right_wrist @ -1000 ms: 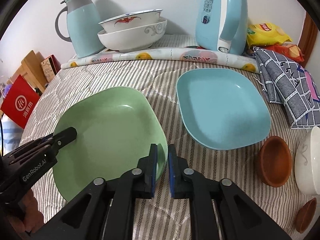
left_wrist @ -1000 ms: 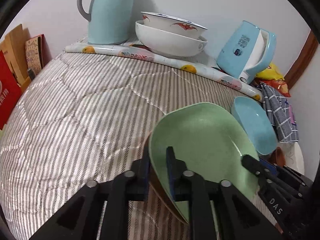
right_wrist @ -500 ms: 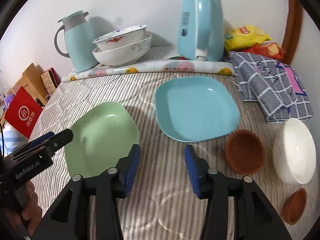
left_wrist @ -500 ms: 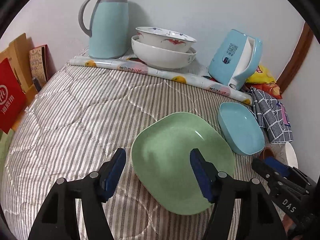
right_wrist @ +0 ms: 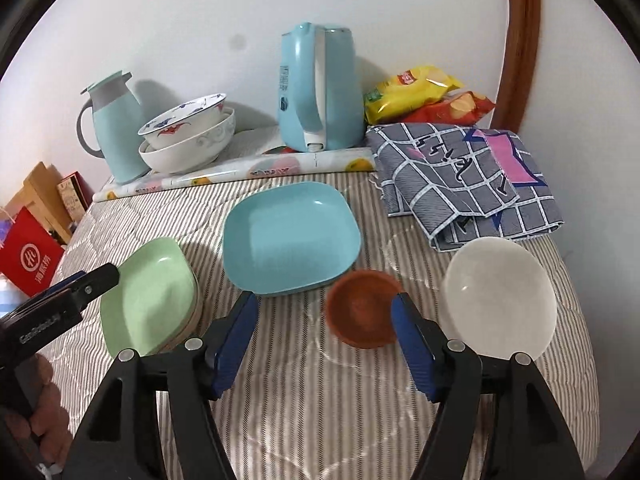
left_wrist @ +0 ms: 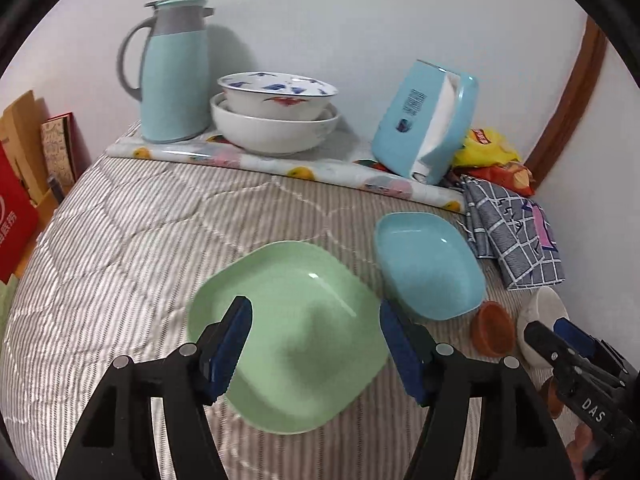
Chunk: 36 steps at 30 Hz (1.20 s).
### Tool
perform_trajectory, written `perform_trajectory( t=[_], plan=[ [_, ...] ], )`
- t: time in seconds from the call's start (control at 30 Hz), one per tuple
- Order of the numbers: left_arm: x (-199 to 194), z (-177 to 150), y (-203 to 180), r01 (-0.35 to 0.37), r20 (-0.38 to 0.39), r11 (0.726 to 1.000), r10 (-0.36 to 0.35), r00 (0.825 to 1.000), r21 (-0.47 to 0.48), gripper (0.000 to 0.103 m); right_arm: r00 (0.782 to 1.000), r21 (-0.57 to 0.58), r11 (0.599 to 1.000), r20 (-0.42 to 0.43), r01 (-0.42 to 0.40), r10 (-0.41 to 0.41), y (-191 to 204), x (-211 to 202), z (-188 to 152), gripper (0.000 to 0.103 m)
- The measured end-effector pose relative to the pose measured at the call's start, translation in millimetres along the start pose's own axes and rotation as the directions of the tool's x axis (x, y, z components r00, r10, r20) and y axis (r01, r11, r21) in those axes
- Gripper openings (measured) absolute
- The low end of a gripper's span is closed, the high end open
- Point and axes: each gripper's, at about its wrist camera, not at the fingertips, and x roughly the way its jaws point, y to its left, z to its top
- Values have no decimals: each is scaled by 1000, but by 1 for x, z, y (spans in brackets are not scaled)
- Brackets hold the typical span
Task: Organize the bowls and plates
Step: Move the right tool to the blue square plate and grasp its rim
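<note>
A green square plate [left_wrist: 296, 332] lies on the striped quilt, on top of another plate whose rim shows beneath it in the right wrist view [right_wrist: 150, 300]. My left gripper [left_wrist: 316, 344] is open and empty, raised above the green plate. A blue square plate [right_wrist: 290, 236] lies to its right, also in the left wrist view [left_wrist: 430, 266]. My right gripper [right_wrist: 324, 340] is open and empty, above the quilt in front of the blue plate and beside a small brown bowl [right_wrist: 362, 308]. A white bowl [right_wrist: 500, 304] lies right of that.
Two stacked white patterned bowls [right_wrist: 188, 136], a blue thermos jug [right_wrist: 114, 128] and a blue kettle [right_wrist: 318, 88] stand at the back on a rolled mat. A checked cloth [right_wrist: 468, 180] and snack bags [right_wrist: 420, 96] lie at back right. Boxes [right_wrist: 30, 258] stand off the left edge.
Both grippers let go of the green plate, opened wide, and pulled back and up. The green plate now rests flat on the quilt. The right view shifted right toward the brown and white bowls.
</note>
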Motion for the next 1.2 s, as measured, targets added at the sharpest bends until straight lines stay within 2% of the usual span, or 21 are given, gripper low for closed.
perform_trajectory(
  t=[0.17,0.37,0.67,0.8,0.97,1.13,1.2],
  plan=[
    [12,9,-25,-12,-16,999,13,1000,33,64,1000,-17,1000,-7,23,-23,-15,2,6,68],
    [29,19,-44,-52,-37,997,54,998,65,64,1000,0,1000,-22,-2,2,-30,11,15,68],
    [57,27,-52,-57,-67,997,60,996,50,64,999,4,1000,-34,-14,14,-34,35,27,68],
    [71,32,-53,-51,-81,997,55,995,50,64,999,8,1000,-47,-21,21,-34,50,36,54],
    [87,39,-58,-43,-97,998,49,994,55,64,998,4,1000,-56,-30,30,-31,70,44,53],
    [105,45,-60,-39,-113,997,46,993,60,64,996,-8,1000,-80,-25,24,-27,88,50,43],
    [112,47,-61,-40,-121,997,47,992,61,62,996,-14,1000,-90,-20,19,-25,94,53,42]
  ],
)
